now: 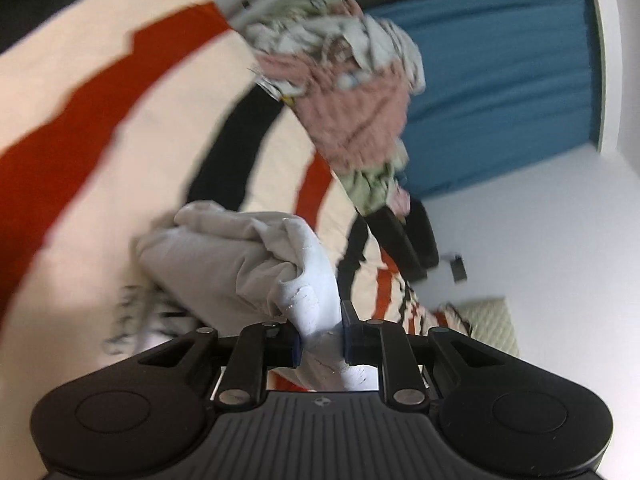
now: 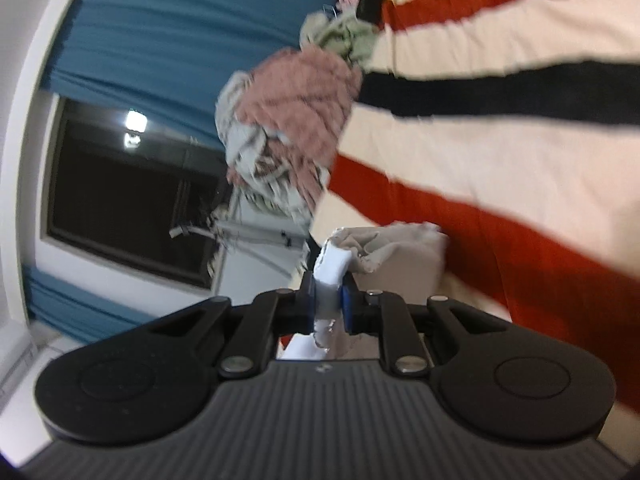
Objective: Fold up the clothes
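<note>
Above the striped blanket [image 1: 100, 128], both grippers are pinching the same pale garment [image 1: 240, 264] — cream cloth with a white edge. The left gripper [image 1: 322, 340] is clamping the white edge between its blue pads, and the right gripper [image 2: 329, 306] is doing the same on another part of that edge, seen as a white fold [image 2: 330, 268] rising out of its narrow gap. The garment is hanging bunched in front of the grippers, over the blanket, with no neat crease showing; by my reading the fold is only beginning, and the cloth is waiting to be spread out first. Beyond it, at the blanket's far edge, a heap of clothes [image 1: 352, 92] — pink, grey and green pieces — is lying tangled, so most of the work looks undone. No finished stack is showing anywhere. Both views are blurring badly. What kind of garment it is cannot be told, its lower part is hidden behind the gripper bodies, and whether it is touching the blanket is unclear.
</note>
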`<state>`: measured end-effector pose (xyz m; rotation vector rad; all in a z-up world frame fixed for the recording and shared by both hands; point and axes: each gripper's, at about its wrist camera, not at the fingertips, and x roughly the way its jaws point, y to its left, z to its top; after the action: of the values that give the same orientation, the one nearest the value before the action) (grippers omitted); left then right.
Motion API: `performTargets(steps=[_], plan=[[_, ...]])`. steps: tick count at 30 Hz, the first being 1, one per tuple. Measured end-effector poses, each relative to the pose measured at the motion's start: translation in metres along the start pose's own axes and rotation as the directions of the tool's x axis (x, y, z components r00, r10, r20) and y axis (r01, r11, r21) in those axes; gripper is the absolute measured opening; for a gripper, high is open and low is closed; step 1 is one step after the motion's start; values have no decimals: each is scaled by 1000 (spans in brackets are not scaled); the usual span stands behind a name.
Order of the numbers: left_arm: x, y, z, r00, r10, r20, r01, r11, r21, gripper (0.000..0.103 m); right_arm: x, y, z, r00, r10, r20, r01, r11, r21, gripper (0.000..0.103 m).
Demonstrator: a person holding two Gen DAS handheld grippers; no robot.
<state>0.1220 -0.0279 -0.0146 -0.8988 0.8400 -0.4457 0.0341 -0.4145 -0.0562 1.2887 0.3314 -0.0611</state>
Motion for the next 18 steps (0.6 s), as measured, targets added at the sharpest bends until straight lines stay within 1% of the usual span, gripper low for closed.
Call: performTargets(steps=[2,5,7,9,10,12,15,16,18], plan=[[33,-30,6,999,22,-42,-20,998,58,19,6,4,35,1000,-13,16,13,1000,5,16],[95,-74,22,993,44,-107,-29,991,134,19,24,7,89,999,-38,33,38,999,19,16],[137,-102,33,990,58,-125,-36,984,174,19,45,16,126,997,-51,53,51,999,-1,16],[181,-131,47,988,68,-137,-38,976,213,19,66,30,161,994,-66,86,71,996,-53,16],[202,-144,55,990,66,-127,-35,972,232,19,78,38,178,993,-61,100,69,994,-81,16],[240,-174,67,995,26,-96,2,961,277,19,100,53,210,989,-43,138,60,991,-123,16],[285,-206,80,998,-42,-38,53,930,363,19,131,73,245,979,-3,205,51,972,-231,16],[299,-211,82,998,-60,-24,65,921,384,19,139,64,247,979,-11,206,63,967,-245,16],[328,-210,82,997,-72,4,63,901,429,19,156,38,245,980,-40,196,91,962,-258,16]])
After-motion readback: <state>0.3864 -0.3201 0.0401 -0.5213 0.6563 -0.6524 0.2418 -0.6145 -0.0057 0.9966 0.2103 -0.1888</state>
